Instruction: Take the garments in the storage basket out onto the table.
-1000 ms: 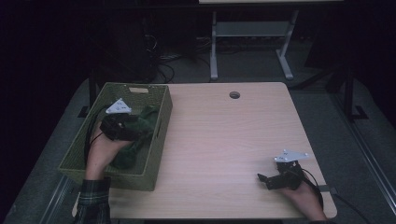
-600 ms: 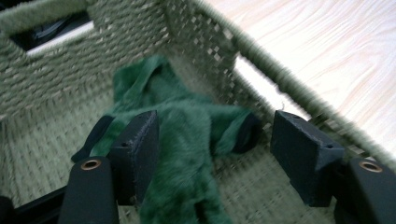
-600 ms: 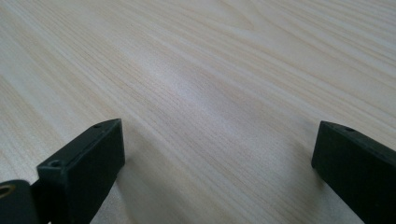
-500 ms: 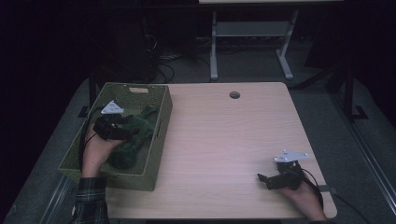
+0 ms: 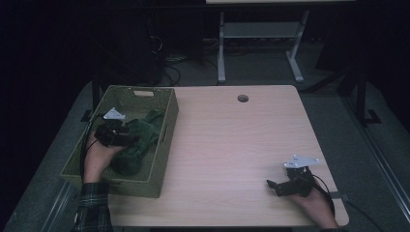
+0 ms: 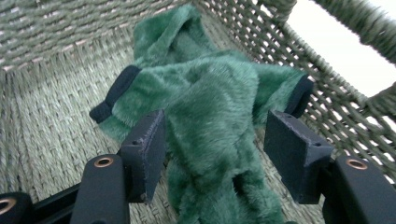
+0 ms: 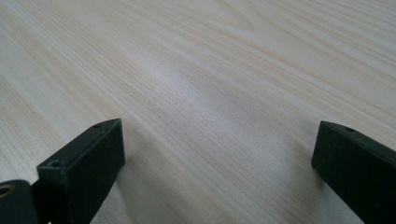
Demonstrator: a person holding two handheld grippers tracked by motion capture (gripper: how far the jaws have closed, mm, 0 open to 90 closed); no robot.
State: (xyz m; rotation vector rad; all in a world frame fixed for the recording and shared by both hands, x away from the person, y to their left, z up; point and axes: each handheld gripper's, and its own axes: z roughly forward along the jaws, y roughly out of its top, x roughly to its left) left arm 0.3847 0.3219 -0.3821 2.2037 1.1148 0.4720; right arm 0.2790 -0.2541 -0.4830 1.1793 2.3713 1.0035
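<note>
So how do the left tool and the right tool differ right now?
The left tool is down inside the woven basket, while the right tool sits over bare table. The left tool's jaws, just closing, straddle the green plush garment; the right tool's jaws stand wide with nothing between. Both have black jaws and a grey plate.

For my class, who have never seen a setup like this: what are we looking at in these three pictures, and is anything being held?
A person works at a wooden table, holding a two-jawed claw in each hand. One picture looks down from above; the other two come from cameras riding on each claw. The left claw is down inside a woven basket, its jaws either side of a fuzzy green garment and just closing on it, the right pad not yet touching. The right claw rests open over bare tabletop, holding nothing.
</note>
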